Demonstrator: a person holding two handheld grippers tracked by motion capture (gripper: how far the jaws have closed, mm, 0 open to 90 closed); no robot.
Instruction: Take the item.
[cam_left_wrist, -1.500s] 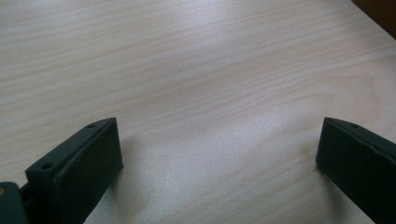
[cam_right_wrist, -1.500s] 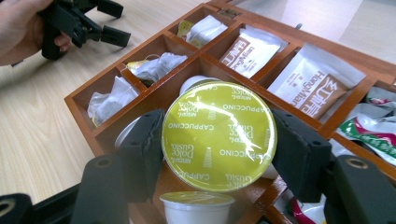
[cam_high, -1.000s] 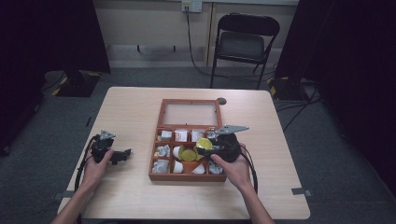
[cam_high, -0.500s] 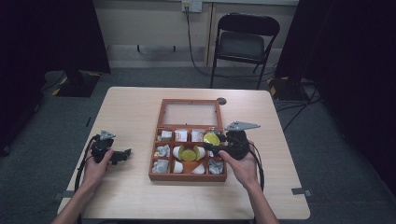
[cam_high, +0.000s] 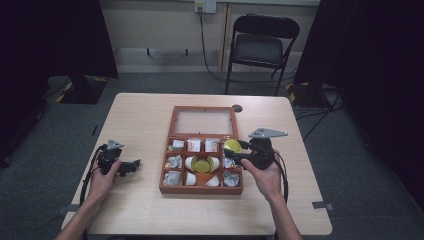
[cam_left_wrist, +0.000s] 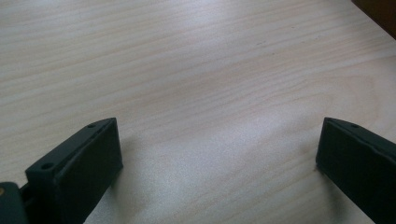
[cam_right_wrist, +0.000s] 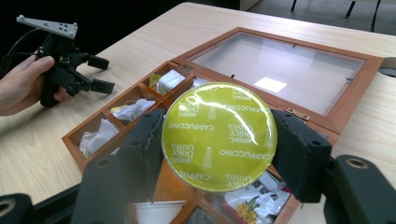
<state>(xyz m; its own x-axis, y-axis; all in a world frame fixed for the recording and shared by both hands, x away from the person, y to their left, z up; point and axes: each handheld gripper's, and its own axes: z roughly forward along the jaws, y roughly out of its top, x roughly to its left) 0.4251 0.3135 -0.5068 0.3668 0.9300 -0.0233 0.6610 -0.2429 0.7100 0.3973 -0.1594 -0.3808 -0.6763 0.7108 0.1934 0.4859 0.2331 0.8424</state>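
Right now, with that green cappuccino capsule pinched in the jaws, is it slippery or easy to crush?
The capsule probably slips easily: its foil lid looks glossy. It is likely light and stiff-walled, since the right gripper holds it by the rim undeformed. Set on edge, its round shape might roll.

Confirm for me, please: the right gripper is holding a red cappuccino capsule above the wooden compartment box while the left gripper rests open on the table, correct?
Not quite: the capsule is yellow-green, not red, as the right gripper view shows. The rest stands: the right gripper holds it above the wooden compartment box, and the left gripper rests open on the table.
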